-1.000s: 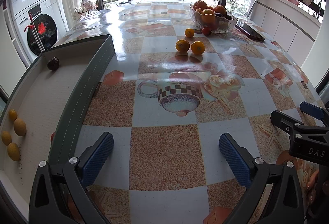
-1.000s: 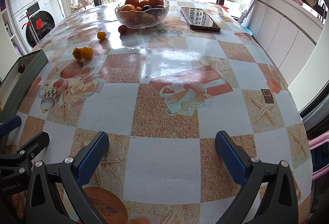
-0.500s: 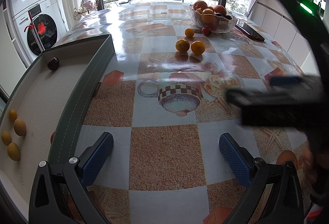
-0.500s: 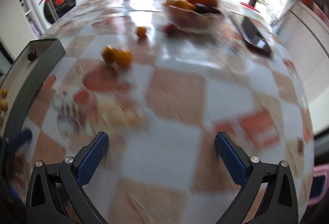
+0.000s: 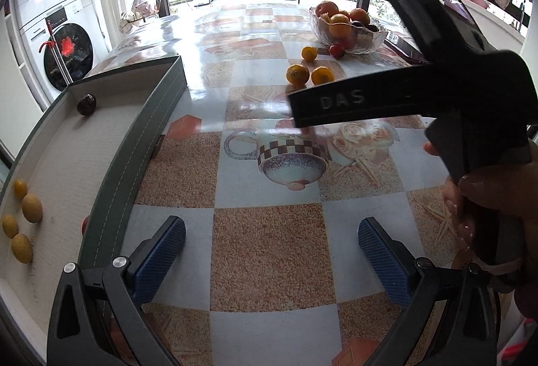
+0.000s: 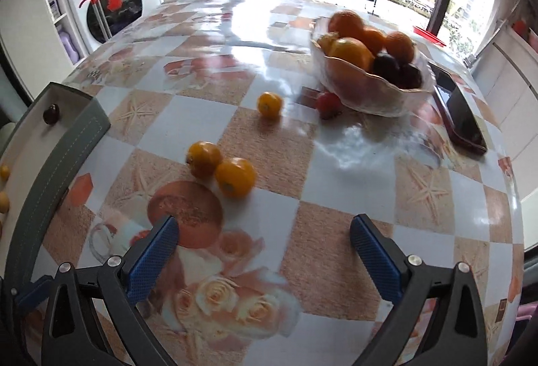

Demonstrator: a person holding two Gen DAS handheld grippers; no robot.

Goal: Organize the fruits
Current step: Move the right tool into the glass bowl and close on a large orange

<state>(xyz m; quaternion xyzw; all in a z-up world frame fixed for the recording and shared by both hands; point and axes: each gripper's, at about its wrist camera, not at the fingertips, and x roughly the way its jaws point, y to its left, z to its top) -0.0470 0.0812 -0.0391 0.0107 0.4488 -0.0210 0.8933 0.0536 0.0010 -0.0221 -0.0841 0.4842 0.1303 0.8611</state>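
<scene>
Two small oranges point(image 6: 235, 176) lie side by side on the table, a third orange point(image 6: 269, 103) and a red fruit point(image 6: 328, 104) lie nearer a glass bowl point(image 6: 370, 93) heaped with oranges and dark plums. My right gripper point(image 6: 264, 251) is open and empty, just short of the orange pair. My left gripper point(image 5: 271, 251) is open and empty over the table beside the grey tray point(image 5: 144, 134), which holds several small yellow fruits point(image 5: 32, 208) and a dark fruit point(image 5: 86, 104). The right gripper's body point(image 5: 420, 97) crosses the left wrist view, above the table.
A dark phone point(image 6: 460, 110) lies right of the bowl. The tray's edge point(image 6: 50, 147) shows at the left of the right wrist view. A washing machine point(image 5: 64, 53) stands beyond the table's left side. White cabinets line the right wall.
My right gripper has swung forward and left across the table, toward the loose oranges, and now fills the right of the left wrist view. The left gripper has stayed still.
</scene>
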